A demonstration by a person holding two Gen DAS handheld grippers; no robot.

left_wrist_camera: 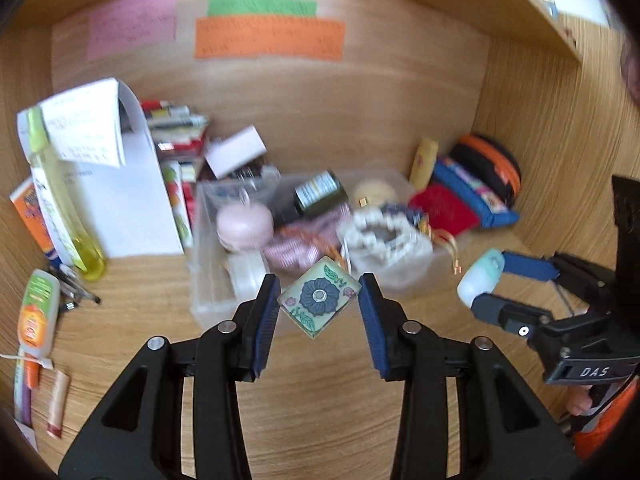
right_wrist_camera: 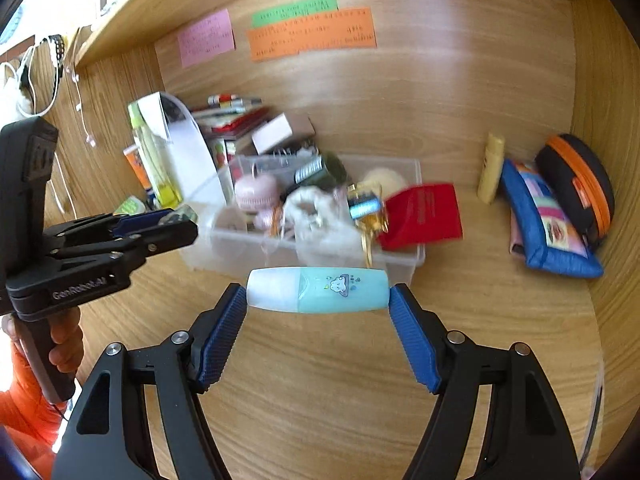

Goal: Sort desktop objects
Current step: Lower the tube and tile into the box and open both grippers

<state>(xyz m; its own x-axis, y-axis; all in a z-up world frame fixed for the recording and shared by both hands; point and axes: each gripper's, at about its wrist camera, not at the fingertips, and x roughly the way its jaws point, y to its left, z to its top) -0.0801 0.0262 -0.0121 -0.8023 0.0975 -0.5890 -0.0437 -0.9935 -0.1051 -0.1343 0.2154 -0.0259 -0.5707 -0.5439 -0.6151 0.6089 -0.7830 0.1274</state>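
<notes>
From the left wrist, a clear plastic bin (left_wrist_camera: 216, 300) crammed with a pink round case (left_wrist_camera: 245, 224), a dark bottle (left_wrist_camera: 320, 194) and a white scrunchie (left_wrist_camera: 384, 240) sits straight ahead, with a white paper bag (left_wrist_camera: 120, 184), a yellow spray bottle (left_wrist_camera: 64, 200) and books stacked to its left, and pouches against the wooden side wall (left_wrist_camera: 552, 128) on the right. Bare desk lies only in front of the bin. The left gripper (left_wrist_camera: 319, 300) holds a square floral tile (left_wrist_camera: 319, 298) by two opposite corners, lifted in front of the bin's near wall. From the right wrist, the same bin fills the middle, a red pouch (right_wrist_camera: 420, 216) leans over its right end, and a blue pouch (right_wrist_camera: 544, 220) and black case (right_wrist_camera: 576, 184) lie well apart at right; open desk spreads in front. The right gripper (right_wrist_camera: 318, 300) grips a pale teal capsule-shaped bottle (right_wrist_camera: 318, 290) crosswise, end to end, before the bin.
</notes>
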